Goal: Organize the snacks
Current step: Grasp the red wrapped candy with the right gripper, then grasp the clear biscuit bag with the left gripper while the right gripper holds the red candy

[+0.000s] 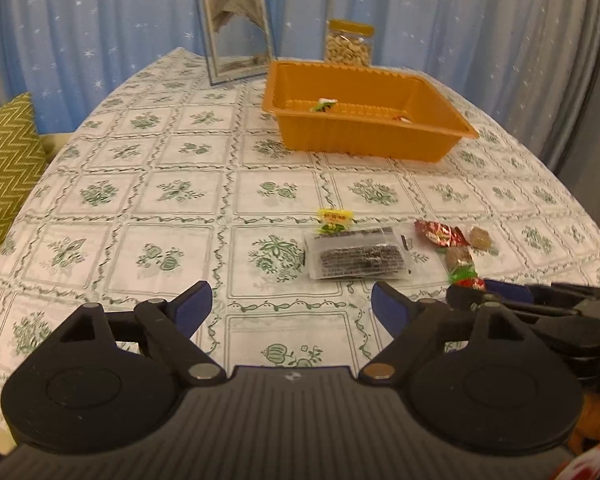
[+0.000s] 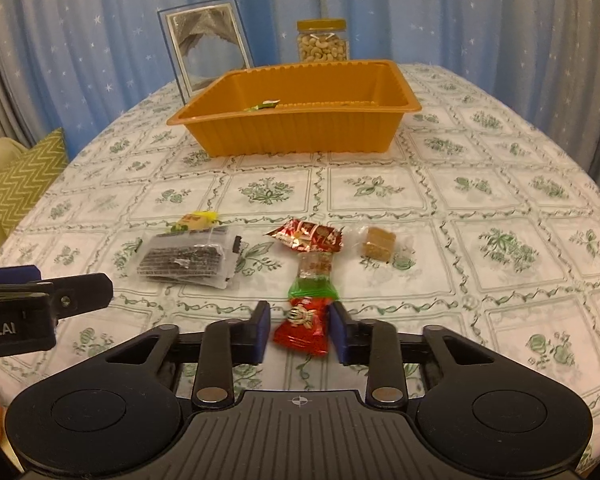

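Right tool [image 2: 300, 332] clamps the red snack packet [image 2: 303, 326]; left tool [image 1: 292, 308] gapes over bare tablecloth [image 1: 140, 184].

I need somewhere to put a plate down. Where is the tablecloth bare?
Bare: the wide strip between the orange tray and the snack row, and everything left of the dark packet. Crowded: the near-right cluster around the red candy.
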Demonstrator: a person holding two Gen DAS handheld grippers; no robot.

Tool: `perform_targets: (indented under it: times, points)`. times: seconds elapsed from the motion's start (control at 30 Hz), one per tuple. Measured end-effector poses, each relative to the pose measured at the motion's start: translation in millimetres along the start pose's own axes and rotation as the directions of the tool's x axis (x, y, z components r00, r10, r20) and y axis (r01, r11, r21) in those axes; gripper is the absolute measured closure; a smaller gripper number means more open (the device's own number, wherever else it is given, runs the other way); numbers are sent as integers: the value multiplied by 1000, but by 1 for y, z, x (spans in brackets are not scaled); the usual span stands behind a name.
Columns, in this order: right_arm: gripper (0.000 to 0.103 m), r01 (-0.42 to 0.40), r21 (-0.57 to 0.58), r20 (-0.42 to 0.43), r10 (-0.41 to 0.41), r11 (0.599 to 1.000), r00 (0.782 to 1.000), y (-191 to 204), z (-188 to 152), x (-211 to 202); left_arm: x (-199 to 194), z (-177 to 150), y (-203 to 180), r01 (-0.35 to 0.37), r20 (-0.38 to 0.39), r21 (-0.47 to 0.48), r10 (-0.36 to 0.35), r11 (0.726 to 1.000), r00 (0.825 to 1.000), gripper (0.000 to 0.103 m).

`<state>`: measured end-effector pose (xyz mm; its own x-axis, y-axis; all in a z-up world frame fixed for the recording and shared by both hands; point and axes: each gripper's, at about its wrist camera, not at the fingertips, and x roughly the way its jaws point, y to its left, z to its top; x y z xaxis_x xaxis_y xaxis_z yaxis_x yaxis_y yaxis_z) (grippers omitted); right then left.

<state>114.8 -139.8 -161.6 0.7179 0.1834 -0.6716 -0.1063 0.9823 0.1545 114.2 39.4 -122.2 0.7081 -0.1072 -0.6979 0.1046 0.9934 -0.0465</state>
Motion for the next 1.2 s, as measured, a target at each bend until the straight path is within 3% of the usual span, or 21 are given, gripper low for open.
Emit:
perform_targets:
  times: [0.1,0.27,0.5,0.67,0.9,1.0,1.2]
  points:
    - [84,4,-3,2,-4,1000,1000,-3,0,-1,9,2,-6,11,-10,54,-10,998,1000,18]
    - [84,24,15,13,-24,1000,1000,-16,1,-7,26,13,-19,25,4,212,-26,977,1000,18]
    - [84,40,67,8,-41,997,999,-32,3,-9,57,25,-34,77,-16,454,-78,888,997,18]
    - [84,41,77,2,-41,996,999,-34,3,-8,74,27,-40,163,-79,494,-143,854,987,22]
    - [84,43,94,2,-44,995,999,-38,3,-8,66,21,-42,193,-144,378,-149,906,978,51]
    - [84,44,97,3,-45,994,999,-39,3,-9,56,14,-45,226,-173,349,-175,909,969,54]
    - [84,47,102,13,-48,994,999,-37,4,-13,56,13,-48,171,-130,291,-139,941,982,52]
